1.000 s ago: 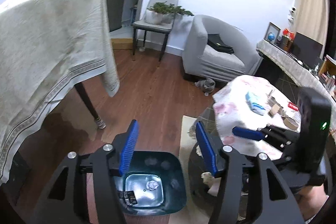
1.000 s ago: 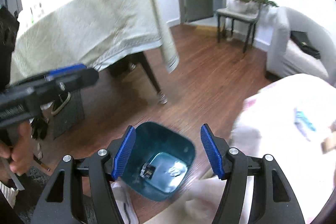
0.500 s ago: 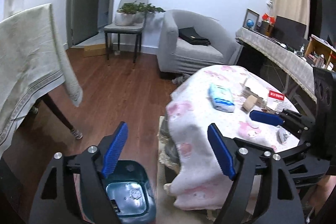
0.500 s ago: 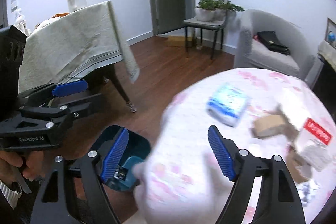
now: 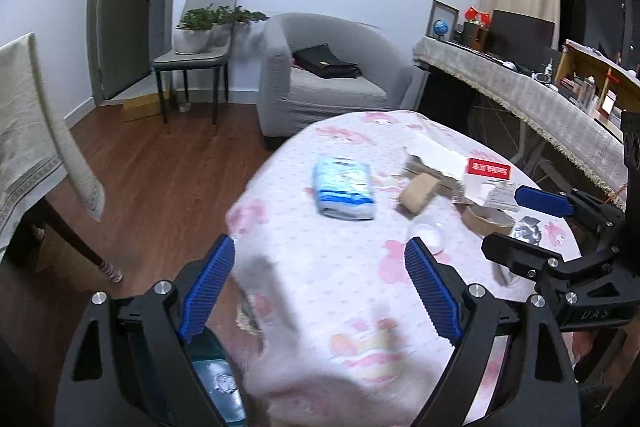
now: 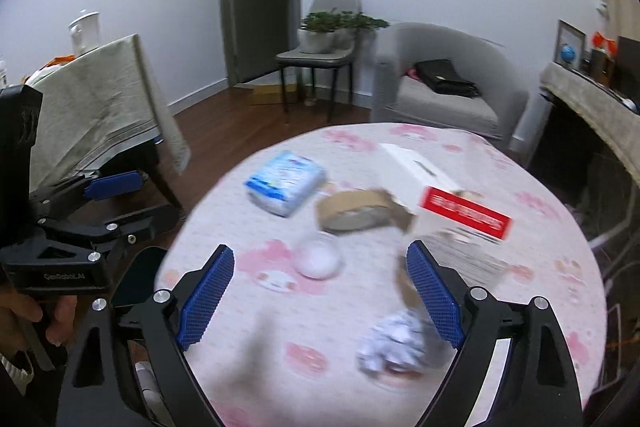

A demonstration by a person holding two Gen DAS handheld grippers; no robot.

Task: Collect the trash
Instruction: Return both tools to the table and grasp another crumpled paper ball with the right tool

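A round table with a pink patterned cloth holds a blue tissue pack, a brown tape roll, a small clear lid, a crumpled paper ball and a red-and-white box. The teal trash bin stands on the floor at the table's left edge, with scraps inside. My left gripper is open and empty above the table's near edge. My right gripper is open and empty over the table, the paper ball just below its right finger.
A second table with a beige cloth stands at the left. A grey armchair and a chair with a potted plant are behind. A long counter runs along the right. Wooden floor lies between.
Both grippers have swung up and right from over the trash bin to over the round table. Both stay open and empty.
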